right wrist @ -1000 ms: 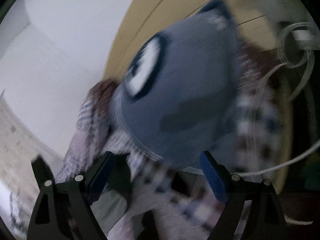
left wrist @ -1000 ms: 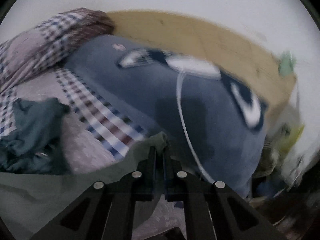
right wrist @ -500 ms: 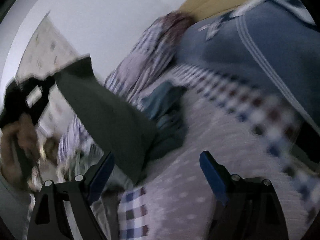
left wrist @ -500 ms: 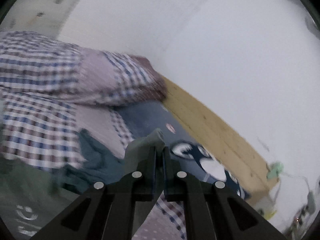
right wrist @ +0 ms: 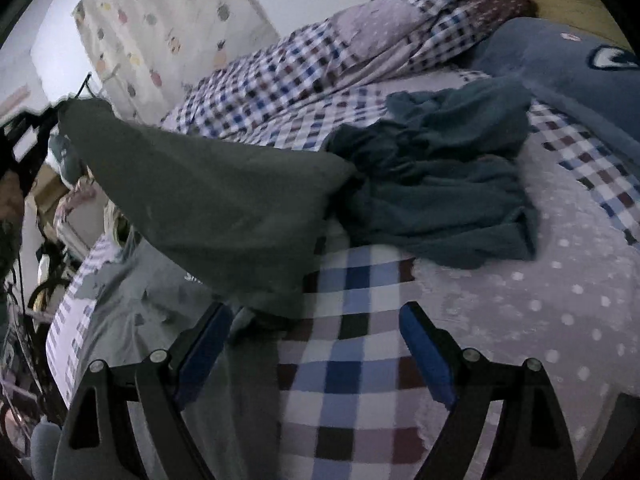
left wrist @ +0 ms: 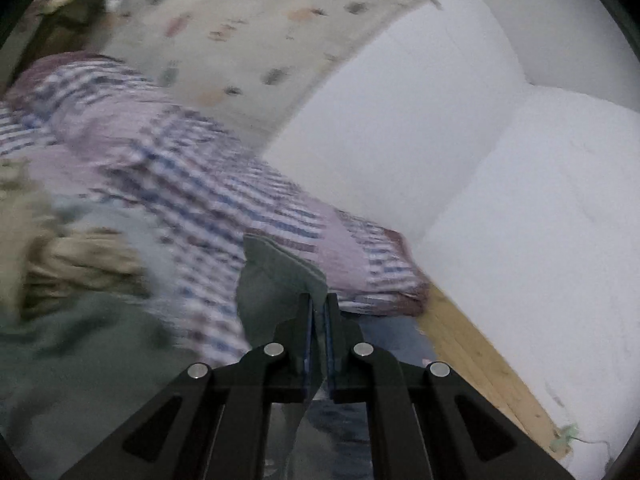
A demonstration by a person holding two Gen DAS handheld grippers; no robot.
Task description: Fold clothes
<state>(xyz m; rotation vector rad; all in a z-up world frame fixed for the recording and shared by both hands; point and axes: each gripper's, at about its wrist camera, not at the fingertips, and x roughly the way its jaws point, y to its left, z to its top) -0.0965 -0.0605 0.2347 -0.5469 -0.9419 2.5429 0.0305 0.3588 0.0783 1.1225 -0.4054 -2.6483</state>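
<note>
My left gripper (left wrist: 319, 304) is shut on a corner of a grey-green garment (left wrist: 276, 280), lifted above the bed. In the right wrist view the same grey-green garment (right wrist: 224, 204) stretches from the upper left, where the left gripper (right wrist: 28, 136) holds it, down to the checked bedspread (right wrist: 360, 360). My right gripper (right wrist: 316, 332) is open just above the bedspread, its left finger (right wrist: 204, 344) beside the garment's lower edge, nothing between the fingers. A crumpled dark teal garment (right wrist: 448, 184) lies on the bed beyond.
A grey-blue pillow with a printed eye (right wrist: 568, 64) lies at the bed's head, by a folded checked quilt (right wrist: 320, 60). A wooden headboard (left wrist: 480, 360) meets the white wall (left wrist: 520, 200). A patterned curtain (right wrist: 160, 40) hangs at the left. Beige clothes (left wrist: 60, 256) lie piled.
My left gripper has swung upward and leftward, lifting the grey-green garment off the bed. My right gripper has turned from the pillow down toward the bedspread near the garment's lower edge.
</note>
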